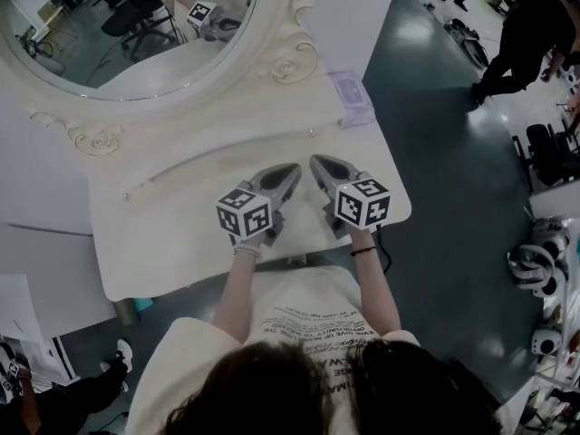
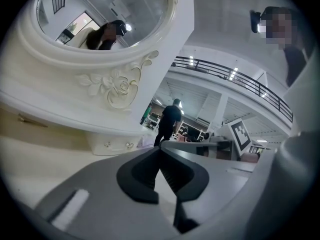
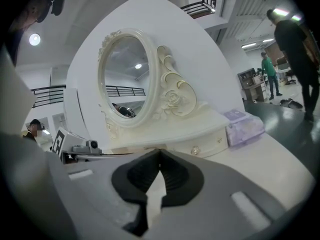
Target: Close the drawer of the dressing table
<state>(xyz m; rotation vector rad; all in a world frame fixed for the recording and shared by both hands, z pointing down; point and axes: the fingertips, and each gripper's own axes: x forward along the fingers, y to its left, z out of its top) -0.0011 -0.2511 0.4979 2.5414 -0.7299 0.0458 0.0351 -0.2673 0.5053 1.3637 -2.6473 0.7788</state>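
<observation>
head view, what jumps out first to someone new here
The big oval mirror in its carved cream frame fills the upper left. Below it, over the pale dressing table, the left gripper and right gripper sit side by side, both shut and empty. A lavender box rests at the table's back right.

The cream drawer, with two small round knobs, sits pushed in flush beneath the oval mirror, above the desk.

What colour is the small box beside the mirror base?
The box is pale lilac; the right gripper view shows it best.
</observation>
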